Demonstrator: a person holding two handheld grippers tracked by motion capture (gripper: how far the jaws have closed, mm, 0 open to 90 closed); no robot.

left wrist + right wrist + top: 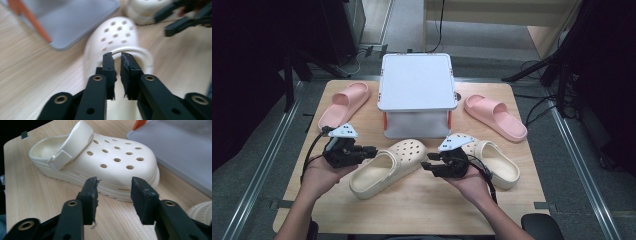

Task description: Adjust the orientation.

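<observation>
Apparently the job is just getting going: both grippers are working on the left cream clog, and nothing is lifted or stowed yet.

That clog is lying on the table in front of the lidded storage box, toe pointing twd the box and heel twd the person. The left gripper is sitting at the clog's side by the foot opening. In the left gripper view its jaws are standing nearly closed w/ only a slim gap, right over the opening's rim. The pic is blurred, so I can't tell whether they are pinching the rim or gripping nothing.

The right gripper is pointing at the clog's toe end from the other side. In the right gripper view its jaws are standing about half open, facing the sole edge just below the holed upper. They are gripping nothing and the pads are not touching the shoe.

The right cream clog is lying just beyond the right hand. The two pink slides are resting either side of the box, one at the left and one at the right, neither near a gripper.

Judging by this, approx. everything is remaining to do. A firm hold on the 1st clog is not secured, the box lid is sitting closed, and all four shoes are lying on the table.
</observation>
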